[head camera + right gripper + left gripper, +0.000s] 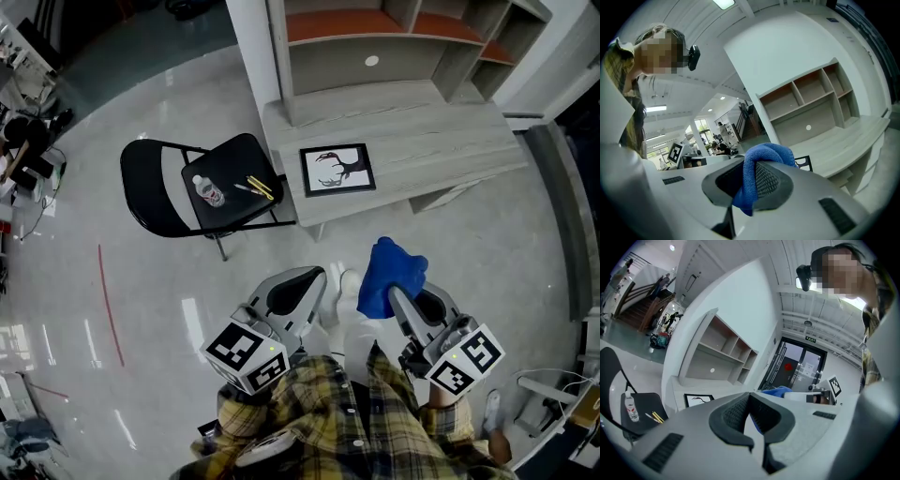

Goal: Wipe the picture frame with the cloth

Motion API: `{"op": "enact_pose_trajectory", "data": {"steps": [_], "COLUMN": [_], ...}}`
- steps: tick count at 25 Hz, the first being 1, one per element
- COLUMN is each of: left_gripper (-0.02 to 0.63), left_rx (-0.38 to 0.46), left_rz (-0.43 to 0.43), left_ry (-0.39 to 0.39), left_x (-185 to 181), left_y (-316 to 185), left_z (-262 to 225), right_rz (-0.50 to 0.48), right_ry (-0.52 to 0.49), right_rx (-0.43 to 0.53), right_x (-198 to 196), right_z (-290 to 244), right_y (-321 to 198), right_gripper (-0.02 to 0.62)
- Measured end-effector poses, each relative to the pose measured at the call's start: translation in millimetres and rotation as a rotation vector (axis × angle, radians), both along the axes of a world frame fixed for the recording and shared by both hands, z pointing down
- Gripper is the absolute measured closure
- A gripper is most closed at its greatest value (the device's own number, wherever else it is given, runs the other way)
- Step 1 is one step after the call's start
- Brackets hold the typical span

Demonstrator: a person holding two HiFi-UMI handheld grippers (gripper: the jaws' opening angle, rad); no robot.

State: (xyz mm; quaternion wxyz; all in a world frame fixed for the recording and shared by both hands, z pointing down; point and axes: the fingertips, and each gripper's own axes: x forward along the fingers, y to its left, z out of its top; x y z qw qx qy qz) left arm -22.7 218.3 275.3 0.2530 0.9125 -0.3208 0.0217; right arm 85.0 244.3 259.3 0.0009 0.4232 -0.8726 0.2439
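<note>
While the pale, glossy floor (141,281) takes up most of the head view, a tall open shelf unit (394,37) stands at the top of it, and a light wood-grain tabletop (441,141) juts out from its base. A black folding chair (155,192) stands just beside the tabletop's left end. Both tools are held low in the frame, over the floor and well apart from the tabletop. The left tool (305,286) has its jaws closed together with nothing between them. The right tool (403,298) is clamped on the blue cloth (389,277), which bunches up above the jaws and hangs a little below them in the right gripper view. The picture frame (337,169) lies flat near the front left of the tabletop, black-edged, with a dark antlered figure on white; neither tool nor the cloth touches it. On the chair seat lie a small clear bottle (208,191) on its side and, near it, a pair of yellow pencils (260,187).
</note>
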Motion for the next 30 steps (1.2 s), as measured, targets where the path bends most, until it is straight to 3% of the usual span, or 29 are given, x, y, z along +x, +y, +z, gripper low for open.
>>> {"op": "enact_pose_trajectory", "data": {"steps": [10,17,23,30], "left_gripper": [0.600,0.600,0.600,0.600], "left_rx": [0.057,0.097,0.091,0.074], "left_rz": [-0.053,-0.149,-0.204,-0.229], "left_ry": [-0.018,-0.028,-0.044,-0.042], "left_x": [46,71,73,52], "left_y": [-97,-152,-177,-210], "left_z": [-18,-33,-26,-20], "right_rz": [-0.062,-0.157,-0.180,-0.196], "right_ry": [-0.014,-0.026,-0.055,-0.052], "right_rx": [0.040,0.080,0.048,0.007], "right_x": [50,81,94,77], "right_z": [-7,-17,-4,7], "right_y": [-96,-152,-179,-209], "right_gripper": [0.543,0.543,0.543,0.543]}}
